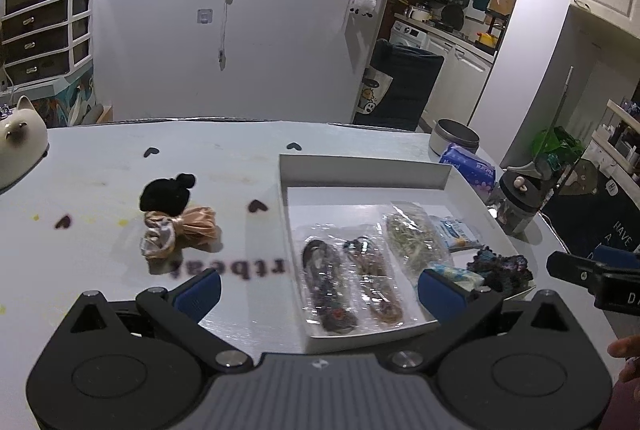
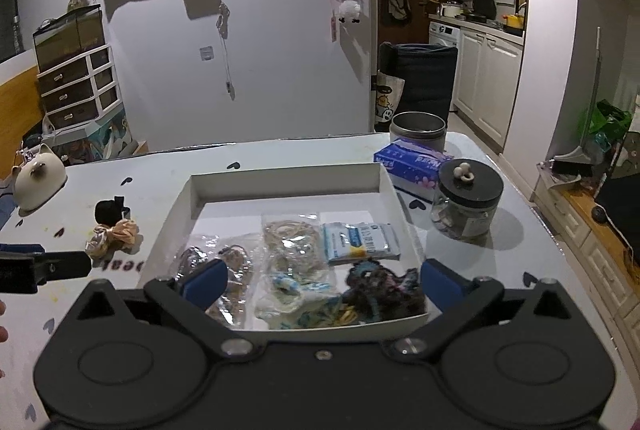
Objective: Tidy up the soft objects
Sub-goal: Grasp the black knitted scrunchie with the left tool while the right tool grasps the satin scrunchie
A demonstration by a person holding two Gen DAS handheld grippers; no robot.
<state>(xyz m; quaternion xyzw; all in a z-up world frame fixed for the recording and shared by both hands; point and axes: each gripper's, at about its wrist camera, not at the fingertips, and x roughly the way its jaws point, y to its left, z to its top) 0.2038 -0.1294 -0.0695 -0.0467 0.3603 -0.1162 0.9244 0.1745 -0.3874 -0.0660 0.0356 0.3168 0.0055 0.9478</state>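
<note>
Scrunchies (image 1: 178, 226) lie ahead-left of left tongs (image 1: 320, 290).

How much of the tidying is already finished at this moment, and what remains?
Done: clear plastic packets and a dark crocheted scrunchie lie in the shallow white cardboard box. In hand: nothing; left gripper and right gripper are open. Left: black scrunchie and peach satin scrunchie on the table.

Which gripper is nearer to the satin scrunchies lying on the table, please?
Left. The left gripper sits just beside the satin scrunchies, open; the right gripper hovers over the white tray.
</note>
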